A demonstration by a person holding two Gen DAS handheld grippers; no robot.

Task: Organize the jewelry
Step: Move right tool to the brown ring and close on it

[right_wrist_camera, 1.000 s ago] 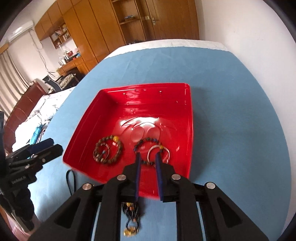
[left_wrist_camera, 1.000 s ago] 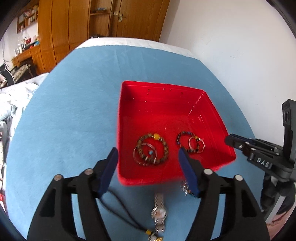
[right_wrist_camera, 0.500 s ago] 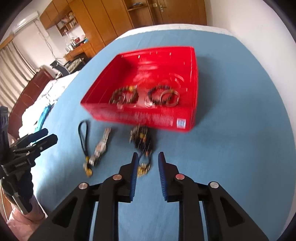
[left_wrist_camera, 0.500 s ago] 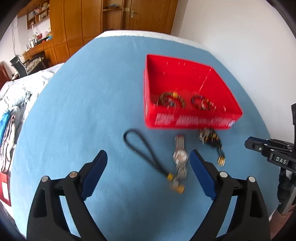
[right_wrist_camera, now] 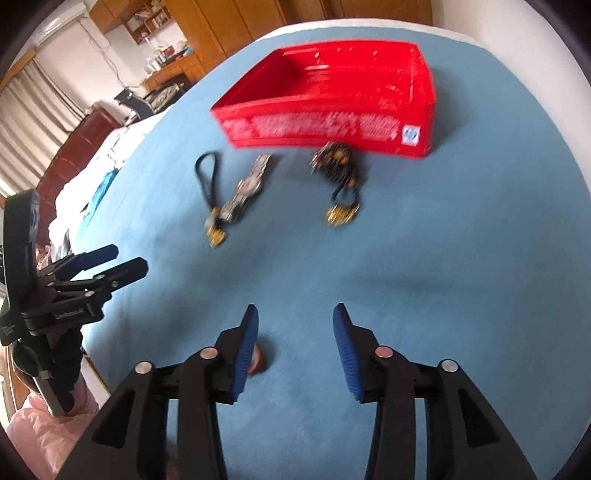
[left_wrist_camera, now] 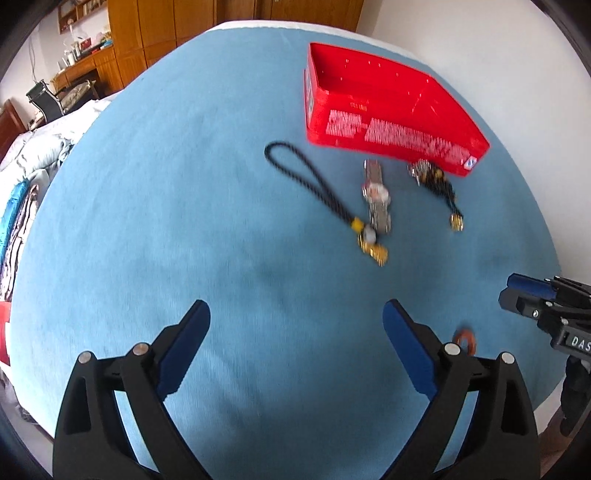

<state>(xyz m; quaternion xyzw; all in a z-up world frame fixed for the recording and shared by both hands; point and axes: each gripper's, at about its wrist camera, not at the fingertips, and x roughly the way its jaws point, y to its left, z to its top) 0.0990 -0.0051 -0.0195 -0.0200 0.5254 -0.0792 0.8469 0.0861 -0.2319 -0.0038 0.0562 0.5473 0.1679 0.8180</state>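
A red tray (left_wrist_camera: pixel 391 125) stands far back on the blue cloth; it also shows in the right wrist view (right_wrist_camera: pixel 332 125). In front of it lie a black cord with gold charm (left_wrist_camera: pixel 314 184), a silver watch (left_wrist_camera: pixel 376 195) and a dark bead bundle with gold tassel (left_wrist_camera: pixel 436 181). The right wrist view shows the cord (right_wrist_camera: pixel 208 184), watch (right_wrist_camera: pixel 245 192) and bundle (right_wrist_camera: pixel 338 173). A small orange ring (left_wrist_camera: pixel 466 339) lies near; the right view shows it (right_wrist_camera: pixel 256 363) beside a finger. My left gripper (left_wrist_camera: pixel 295 343) is open and empty. My right gripper (right_wrist_camera: pixel 295 347) is open and empty.
The blue cloth covers a rounded table (left_wrist_camera: pixel 166 221) whose near edge lies just below the grippers. A white wall is at the right. Wooden cabinets (left_wrist_camera: pixel 166 26) and a bed with bedding (left_wrist_camera: pixel 22 177) lie beyond the left side.
Both grippers have pulled back from the red tray toward the table's near edge. The right gripper, nearly shut before, has opened. The orange ring has come into view.
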